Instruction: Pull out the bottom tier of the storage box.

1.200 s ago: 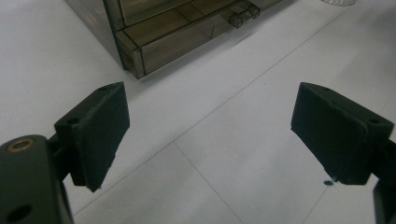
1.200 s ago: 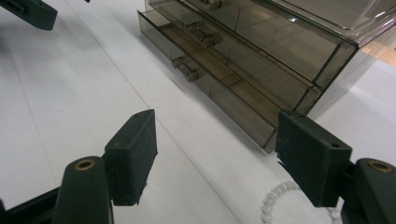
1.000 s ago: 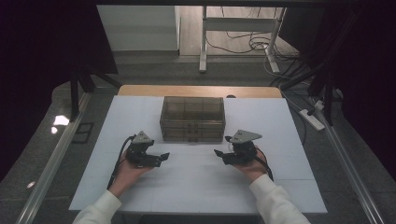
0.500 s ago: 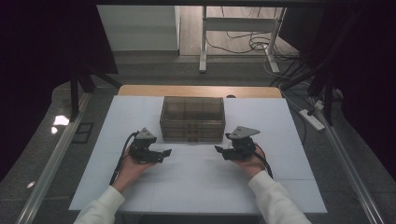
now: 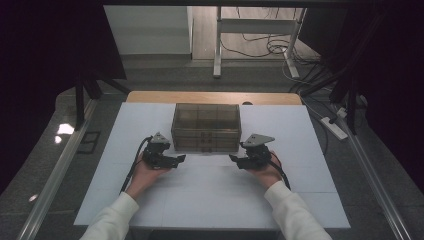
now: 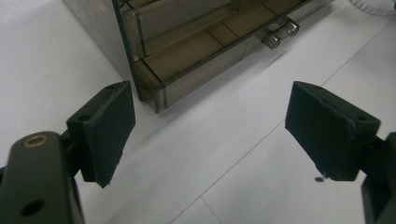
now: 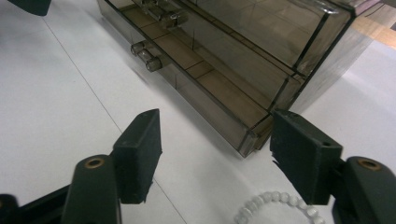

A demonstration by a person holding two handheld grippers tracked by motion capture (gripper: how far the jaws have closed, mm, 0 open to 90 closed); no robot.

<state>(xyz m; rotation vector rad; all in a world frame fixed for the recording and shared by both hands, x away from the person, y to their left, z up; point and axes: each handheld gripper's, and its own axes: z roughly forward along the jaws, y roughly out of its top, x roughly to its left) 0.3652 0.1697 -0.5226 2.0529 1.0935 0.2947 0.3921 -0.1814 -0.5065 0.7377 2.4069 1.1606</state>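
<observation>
A smoky transparent drawer box point(image 5: 205, 127) stands at the middle of the white table point(image 5: 210, 200). My left gripper point(image 5: 176, 159) is open just in front of the box's left corner point(image 6: 154, 88), nothing between its jaws. My right gripper point(image 5: 235, 160) is open in front of the box's right corner point(image 7: 252, 135), also holding nothing. The lower drawer's clear handle point(image 6: 279, 33) point(image 7: 145, 55) shows in both gripper views. A white bead bracelet point(image 7: 275, 207) lies on the table under the right gripper.
The table's wooden far edge point(image 5: 215, 97) lies behind the box. A power strip point(image 5: 334, 128) and cables lie on the floor at the right. A metal frame point(image 5: 250, 30) stands farther back.
Both grippers have edged forward toward the front of the box. Their jaws stay open.
</observation>
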